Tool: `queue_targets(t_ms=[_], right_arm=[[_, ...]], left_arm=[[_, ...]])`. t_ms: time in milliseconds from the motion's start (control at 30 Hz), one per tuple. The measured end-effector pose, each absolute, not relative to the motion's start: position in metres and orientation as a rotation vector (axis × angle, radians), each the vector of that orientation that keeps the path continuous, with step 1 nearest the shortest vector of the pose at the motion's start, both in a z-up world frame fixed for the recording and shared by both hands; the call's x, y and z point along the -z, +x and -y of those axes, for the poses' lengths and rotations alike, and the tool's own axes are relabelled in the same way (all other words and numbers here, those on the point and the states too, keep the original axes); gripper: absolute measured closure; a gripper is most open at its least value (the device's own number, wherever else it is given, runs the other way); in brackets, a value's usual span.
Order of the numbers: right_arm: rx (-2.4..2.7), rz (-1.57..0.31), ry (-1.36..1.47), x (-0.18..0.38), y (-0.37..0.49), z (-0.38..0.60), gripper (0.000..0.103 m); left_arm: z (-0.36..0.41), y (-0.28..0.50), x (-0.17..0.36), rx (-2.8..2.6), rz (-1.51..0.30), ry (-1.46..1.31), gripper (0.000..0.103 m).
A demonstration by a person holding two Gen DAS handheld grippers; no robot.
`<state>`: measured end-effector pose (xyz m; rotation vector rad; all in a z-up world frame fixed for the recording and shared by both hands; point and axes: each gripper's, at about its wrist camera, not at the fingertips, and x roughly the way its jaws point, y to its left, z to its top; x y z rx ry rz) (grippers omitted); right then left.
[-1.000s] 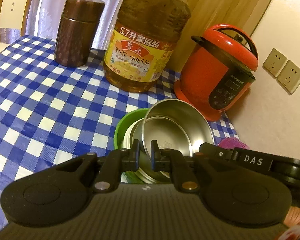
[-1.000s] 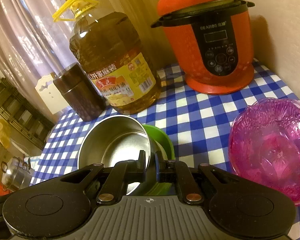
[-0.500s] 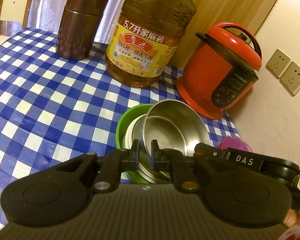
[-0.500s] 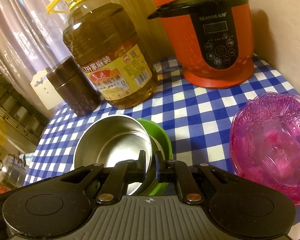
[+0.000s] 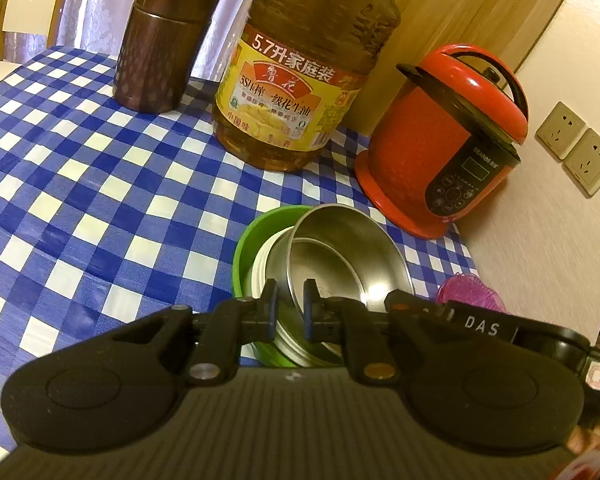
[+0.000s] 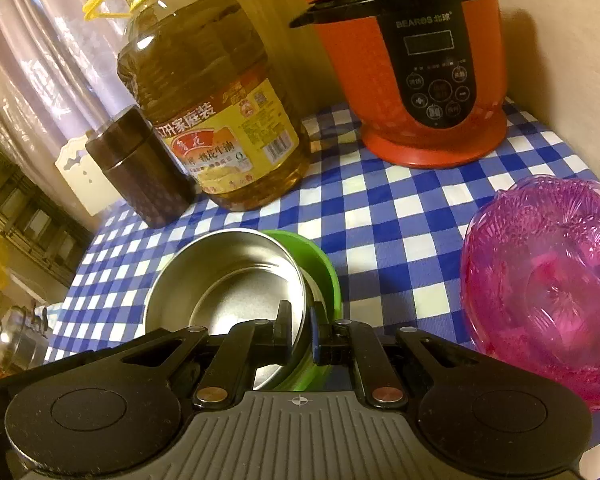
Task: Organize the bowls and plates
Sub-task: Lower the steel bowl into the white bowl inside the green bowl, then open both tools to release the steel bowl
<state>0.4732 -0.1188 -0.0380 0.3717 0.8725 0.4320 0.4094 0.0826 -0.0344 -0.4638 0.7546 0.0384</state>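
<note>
A steel bowl (image 5: 340, 264) (image 6: 228, 280) leans tilted inside a green bowl (image 5: 252, 236) (image 6: 320, 264) with a steel lining, on the blue checked tablecloth (image 5: 80, 184). My left gripper (image 5: 289, 306) is shut on the steel bowl's near rim, one finger outside and one inside. From the other side my right gripper (image 6: 298, 322) is shut on the same bowl's rim; its black labelled body (image 5: 480, 326) shows in the left wrist view. A pink translucent bowl (image 6: 548, 288) (image 5: 468, 292) sits on the cloth to the right, untouched.
Behind the bowls stand a large oil bottle (image 5: 296, 92) (image 6: 216, 120), a brown canister (image 5: 160, 44) (image 6: 140, 172) and a red electric cooker (image 5: 448, 148) (image 6: 420, 64). The wall with sockets (image 5: 576, 148) bounds the table on the right. Open cloth lies to the left.
Both grippers keep their hold on the steel bowl, which still leans in the green bowl. Only the views have shifted slightly.
</note>
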Motion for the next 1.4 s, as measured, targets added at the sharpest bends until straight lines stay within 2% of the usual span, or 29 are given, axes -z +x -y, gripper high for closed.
queue_targets(t_ms=[400,533,567,633,667,700,1233,1367,1400], right_arm=[[-0.437,-0.837,0.403,0.035,0.473,0.125,0.093],[-0.422,-0.787,0.417,0.029,0.472,0.13,0.093],[-0.412,-0.776,0.409,0.028,0.472,0.131,0.09],[-0.396,-0.77,0.395,0.028,0.473,0.132,0.072],[-0.392,-0.772,0.399,0.03,0.474,0.133,0.05],[-0.391,-0.775,0.407,0.032,0.473,0.135,0.042],[-0.421,-0.882,0.438,0.058,0.479,0.136,0.043],[-0.431,-0.893,0.455,0.061,0.479,0.138,0.053],[-0.433,-0.897,0.456,0.061,0.48,0.137,0.059]], left_arm=[[-0.087,0.404,0.028,-0.057,-0.684,-0.475,0.093],[-0.091,0.403,0.024,-0.087,-0.643,-0.456,0.082],[-0.091,0.404,0.025,-0.095,-0.645,-0.438,0.076],[-0.092,0.405,0.026,-0.098,-0.651,-0.424,0.07],[-0.092,0.406,0.028,-0.093,-0.655,-0.429,0.067],[-0.093,0.407,0.03,-0.086,-0.661,-0.435,0.066],[-0.099,0.415,0.052,-0.076,-0.726,-0.487,0.067],[-0.1,0.416,0.054,-0.077,-0.738,-0.504,0.068],[-0.1,0.416,0.054,-0.077,-0.738,-0.504,0.068]])
